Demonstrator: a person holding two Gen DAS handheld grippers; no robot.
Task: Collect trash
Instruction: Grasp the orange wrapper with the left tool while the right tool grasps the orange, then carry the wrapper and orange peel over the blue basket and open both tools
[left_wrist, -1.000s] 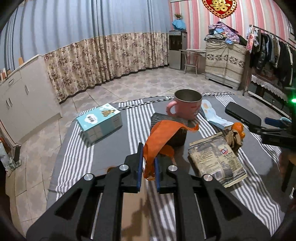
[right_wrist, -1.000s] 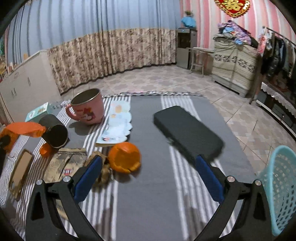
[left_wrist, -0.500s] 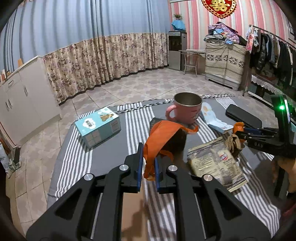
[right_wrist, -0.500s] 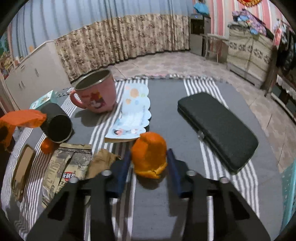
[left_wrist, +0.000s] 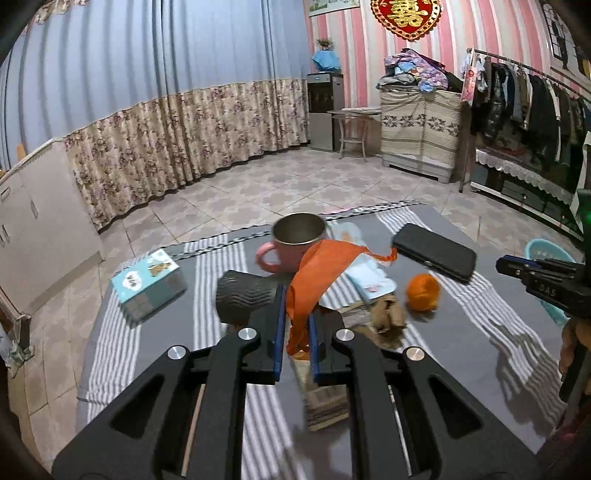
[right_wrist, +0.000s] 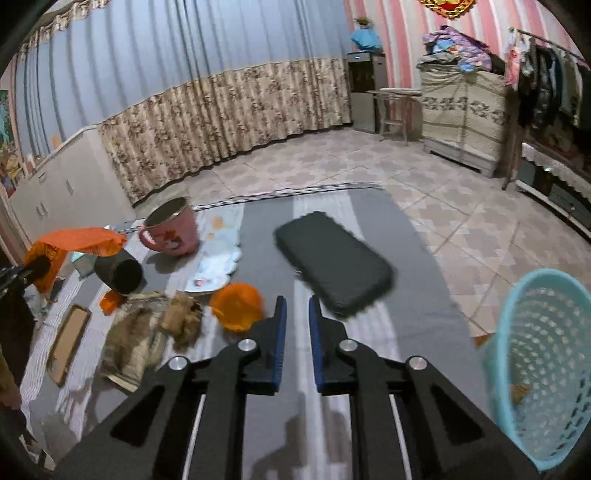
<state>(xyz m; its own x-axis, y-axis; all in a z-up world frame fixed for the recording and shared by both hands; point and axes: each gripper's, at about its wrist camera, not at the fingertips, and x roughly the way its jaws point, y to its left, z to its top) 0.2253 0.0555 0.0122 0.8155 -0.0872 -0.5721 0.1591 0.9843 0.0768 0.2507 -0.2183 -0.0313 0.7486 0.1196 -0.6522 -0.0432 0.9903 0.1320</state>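
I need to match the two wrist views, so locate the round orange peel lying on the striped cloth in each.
Left wrist: the round orange peel sits right of centre, ahead of the gripper.
Right wrist: it lies just left of the fingertips.
Shared landmark: the black flat case lies just beyond it.

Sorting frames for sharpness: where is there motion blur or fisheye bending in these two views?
Right wrist view: black case and orange peel smeared, basket bowed at the edge. Left wrist view: mug slightly soft, curtain line curved.
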